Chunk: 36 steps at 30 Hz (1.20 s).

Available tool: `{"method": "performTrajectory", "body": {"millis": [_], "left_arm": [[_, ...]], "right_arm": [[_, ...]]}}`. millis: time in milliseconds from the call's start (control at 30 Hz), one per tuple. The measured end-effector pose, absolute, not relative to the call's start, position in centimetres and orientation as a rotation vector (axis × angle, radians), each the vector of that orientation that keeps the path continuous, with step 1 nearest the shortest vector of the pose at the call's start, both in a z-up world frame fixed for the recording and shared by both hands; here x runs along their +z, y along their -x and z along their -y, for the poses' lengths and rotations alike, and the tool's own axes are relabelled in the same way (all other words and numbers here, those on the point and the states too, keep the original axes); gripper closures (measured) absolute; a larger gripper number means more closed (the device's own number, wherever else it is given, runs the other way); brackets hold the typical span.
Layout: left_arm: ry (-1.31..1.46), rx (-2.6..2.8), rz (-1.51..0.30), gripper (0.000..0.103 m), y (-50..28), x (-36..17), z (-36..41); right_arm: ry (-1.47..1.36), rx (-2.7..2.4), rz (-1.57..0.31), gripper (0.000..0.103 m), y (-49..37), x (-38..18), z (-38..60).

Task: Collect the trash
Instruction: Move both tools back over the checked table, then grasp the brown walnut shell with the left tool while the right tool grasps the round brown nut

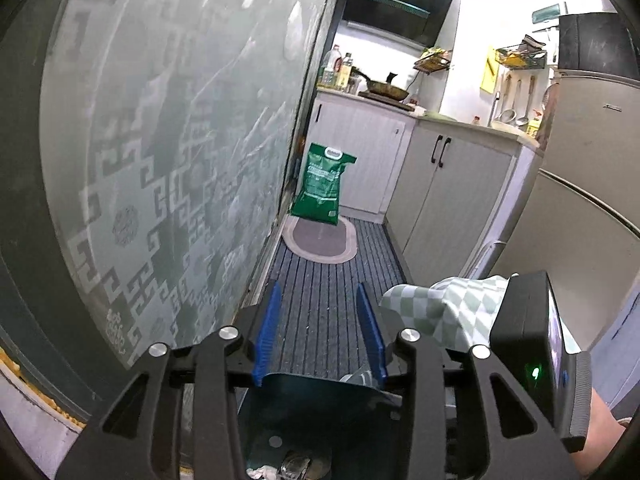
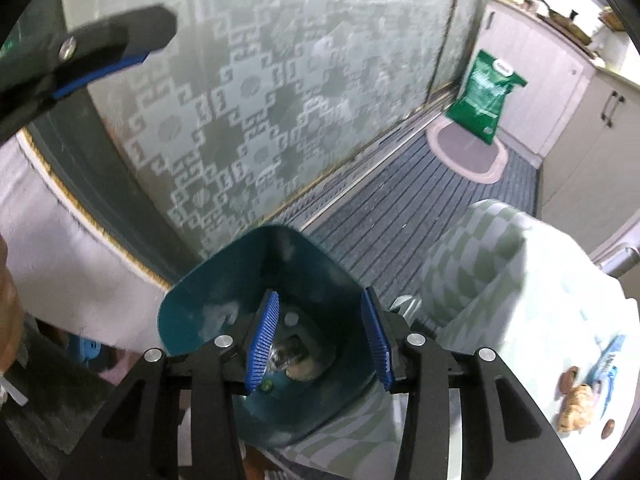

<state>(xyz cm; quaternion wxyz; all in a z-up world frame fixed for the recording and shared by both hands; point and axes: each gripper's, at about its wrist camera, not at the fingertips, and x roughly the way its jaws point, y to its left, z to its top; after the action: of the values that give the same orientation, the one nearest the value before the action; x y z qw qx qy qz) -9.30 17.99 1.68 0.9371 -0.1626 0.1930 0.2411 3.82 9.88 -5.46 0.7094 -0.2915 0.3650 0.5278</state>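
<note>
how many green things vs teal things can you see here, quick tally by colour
green: 2, the green sack standing on the oval mat and the green-checked cloth on the table
teal: 1, the teal bin under the right gripper
total: 3

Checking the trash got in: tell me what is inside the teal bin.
Inside the teal plastic bin, a crumpled silvery piece and something pale lie at the bottom; the right gripper covers part of it.
</note>
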Motion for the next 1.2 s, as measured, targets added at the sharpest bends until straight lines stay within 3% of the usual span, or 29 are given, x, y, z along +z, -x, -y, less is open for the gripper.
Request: {"method": "performTrajectory", "body": {"millis": [200,633,1200], "left_arm": [[0.318,0.432,-0.390,0.052,7.9,2.3,-16.4],[0.244,0.274,-0.497,0.044,2.2,0.9,-10.6],[0.028,0.205,-0.720,0.049,-5.6,-4.7,-4.0]], "right_arm": [[0.550,1.126,-0.771,0.051,-6.1,-3.4,-7.6],[0.350,0.960,-0.746,0.045,-13.4,0.0,2.1],[0.183,0.828,-0.778,0.044,-19.2,0.9,13.3]]}}
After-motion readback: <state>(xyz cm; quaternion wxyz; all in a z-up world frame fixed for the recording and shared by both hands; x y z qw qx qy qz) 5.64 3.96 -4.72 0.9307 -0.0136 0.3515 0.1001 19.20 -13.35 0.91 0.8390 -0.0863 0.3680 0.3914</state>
